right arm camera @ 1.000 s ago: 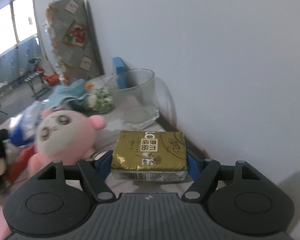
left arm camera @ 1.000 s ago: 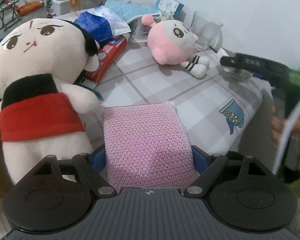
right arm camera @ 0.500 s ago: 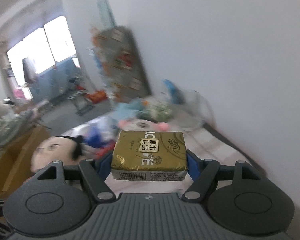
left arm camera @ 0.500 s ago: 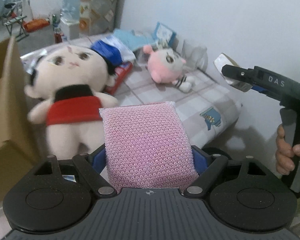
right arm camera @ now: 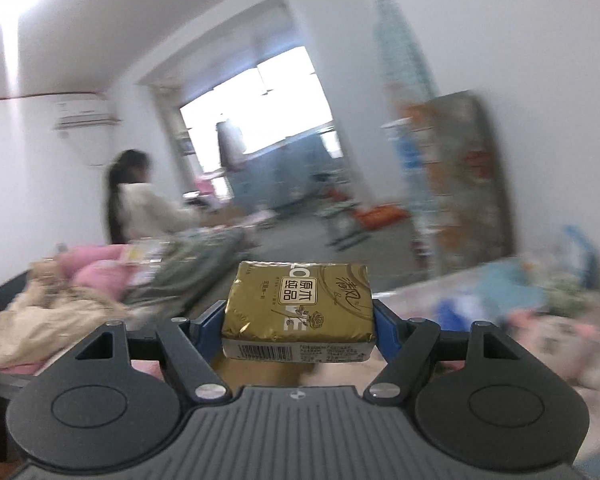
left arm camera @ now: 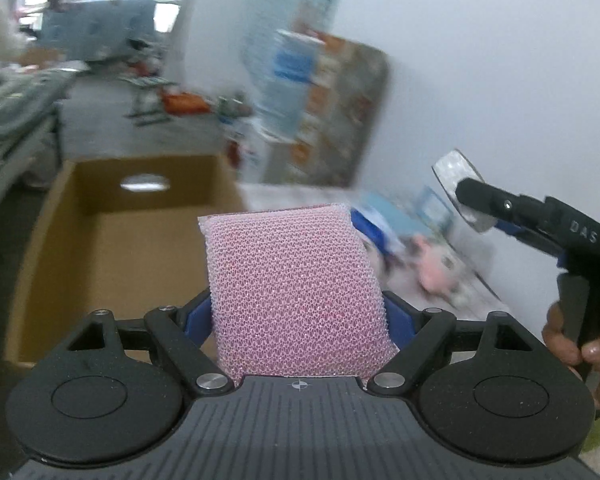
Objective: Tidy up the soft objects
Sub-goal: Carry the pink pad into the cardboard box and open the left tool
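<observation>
My left gripper (left arm camera: 298,312) is shut on a pink mesh sponge (left arm camera: 292,288) and holds it in the air, in front of an open cardboard box (left arm camera: 112,240) at the left. My right gripper (right arm camera: 298,316) is shut on a gold tissue pack (right arm camera: 298,308) and holds it high. It also shows in the left wrist view (left arm camera: 472,200) at the right, gripping the pack. A pink plush (left arm camera: 436,268) lies blurred on the table beyond the sponge.
The checked table (left arm camera: 472,296) with blue packets and a blue cloth is at the right, against a white wall. A person (right arm camera: 136,196) stands in the room at the left of the right wrist view. Both views are blurred.
Both grippers have lifted and swung left, away from the table. The cardboard box now fills the left of the left wrist view; the large doll has gone out of view.
</observation>
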{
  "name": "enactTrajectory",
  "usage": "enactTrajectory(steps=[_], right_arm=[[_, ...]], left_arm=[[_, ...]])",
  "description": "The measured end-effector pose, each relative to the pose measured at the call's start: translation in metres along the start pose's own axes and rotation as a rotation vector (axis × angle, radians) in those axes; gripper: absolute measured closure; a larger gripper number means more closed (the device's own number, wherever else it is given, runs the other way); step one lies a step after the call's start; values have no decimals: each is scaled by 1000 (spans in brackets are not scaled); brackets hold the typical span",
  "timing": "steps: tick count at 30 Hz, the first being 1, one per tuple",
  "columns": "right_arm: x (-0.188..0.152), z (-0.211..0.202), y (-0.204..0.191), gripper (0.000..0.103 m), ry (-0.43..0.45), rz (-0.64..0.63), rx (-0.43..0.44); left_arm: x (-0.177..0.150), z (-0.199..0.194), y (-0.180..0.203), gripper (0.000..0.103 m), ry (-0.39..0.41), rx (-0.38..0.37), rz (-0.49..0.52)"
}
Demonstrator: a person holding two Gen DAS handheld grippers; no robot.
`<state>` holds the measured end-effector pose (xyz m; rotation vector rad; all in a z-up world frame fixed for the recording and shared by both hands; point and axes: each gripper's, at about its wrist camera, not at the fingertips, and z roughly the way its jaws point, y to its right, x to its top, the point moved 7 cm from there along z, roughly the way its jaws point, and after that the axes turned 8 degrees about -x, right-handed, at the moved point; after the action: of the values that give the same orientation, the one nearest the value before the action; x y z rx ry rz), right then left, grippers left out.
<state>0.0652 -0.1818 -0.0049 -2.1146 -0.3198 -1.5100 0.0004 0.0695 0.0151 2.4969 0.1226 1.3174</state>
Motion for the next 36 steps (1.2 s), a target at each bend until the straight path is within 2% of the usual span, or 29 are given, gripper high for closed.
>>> enactTrajectory(steps=[5, 9, 13, 18, 22, 27, 30, 36], right_arm=[[16, 53, -65, 31, -66, 17, 182], [21, 114, -104, 31, -155, 44, 273], [13, 175, -128, 31, -253, 57, 299], [2, 241, -142, 31, -328, 32, 270], [-8, 255, -143, 31, -333, 15, 264], [-11, 268, -141, 31, -319, -3, 257], [-10, 269, -137, 31, -316, -3, 262], [-9, 266, -126, 31, -303, 6, 261]], left_arm=[[25, 3, -58, 19, 10, 116, -53], [43, 35, -109, 19, -33, 205, -90], [59, 74, -156, 19, -107, 279, -122], [74, 130, -201, 19, -216, 341, -151], [73, 166, -232, 19, -304, 415, -150], [71, 194, -251, 19, -374, 490, -131], [75, 209, -261, 19, -380, 519, -115], [84, 234, -266, 14, -344, 594, -10]])
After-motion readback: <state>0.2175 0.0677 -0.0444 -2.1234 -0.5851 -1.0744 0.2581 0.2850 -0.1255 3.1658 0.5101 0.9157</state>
